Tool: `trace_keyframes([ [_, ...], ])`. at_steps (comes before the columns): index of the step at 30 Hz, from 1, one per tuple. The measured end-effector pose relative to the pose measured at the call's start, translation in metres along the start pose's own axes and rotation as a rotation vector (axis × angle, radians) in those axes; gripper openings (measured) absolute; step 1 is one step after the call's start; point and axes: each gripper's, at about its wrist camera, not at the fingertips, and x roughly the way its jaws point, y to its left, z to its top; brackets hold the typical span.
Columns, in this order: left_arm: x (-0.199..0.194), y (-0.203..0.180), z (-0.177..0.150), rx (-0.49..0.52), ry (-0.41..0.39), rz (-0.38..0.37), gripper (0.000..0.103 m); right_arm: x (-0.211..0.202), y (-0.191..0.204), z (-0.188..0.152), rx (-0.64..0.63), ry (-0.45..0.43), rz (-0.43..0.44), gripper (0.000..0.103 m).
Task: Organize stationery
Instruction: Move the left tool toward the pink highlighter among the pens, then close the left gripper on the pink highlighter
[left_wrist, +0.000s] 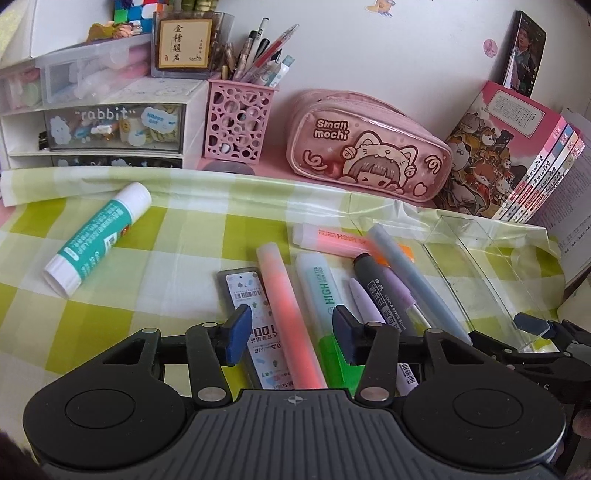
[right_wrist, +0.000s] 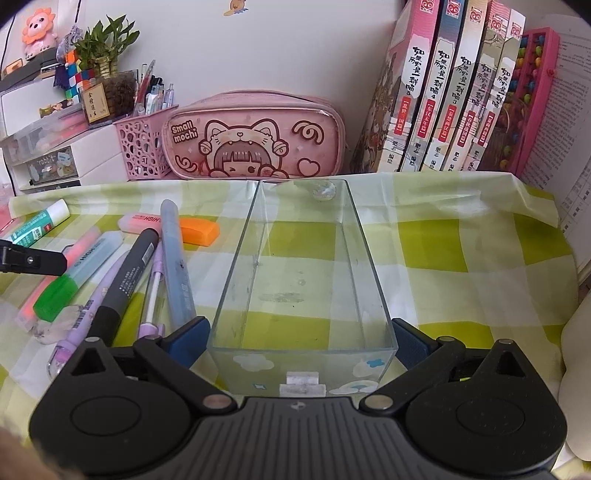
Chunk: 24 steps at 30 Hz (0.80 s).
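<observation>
- The left gripper (left_wrist: 291, 334) hangs over a cluster of pens, its blue pads part-way apart; a pink highlighter (left_wrist: 290, 314), a green-capped highlighter (left_wrist: 325, 306) and a lead-refill case (left_wrist: 255, 325) lie between them, none visibly pressed.
- The right gripper (right_wrist: 301, 347) stands wide, its pads just beside the near end walls of a clear plastic tray (right_wrist: 258, 236); I cannot tell whether they press on it.
- Left of the tray, on the green-checked cloth (right_wrist: 443, 258) covering the worktop, lie a black whiteboard marker (right_wrist: 127, 273), a grey-blue pen (right_wrist: 177, 258), a lilac pen (right_wrist: 83, 314) and an orange eraser (right_wrist: 199, 230).
- Farther left, a glue stick (left_wrist: 98, 238) lies apart from the rest.
- At the back stand a pink pencil case (right_wrist: 255, 136), a pink pen holder (left_wrist: 238, 120) full of pens, a drawer unit (left_wrist: 92, 125) and a row of books (right_wrist: 454, 92).
</observation>
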Motion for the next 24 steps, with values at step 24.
trace_keyframes([
  [24, 0.004, -0.01, 0.011, -0.046, 0.048, 0.058, 0.013, -0.002, 0.002, 0.001, 0.002, -0.023, -0.022, 0.084],
])
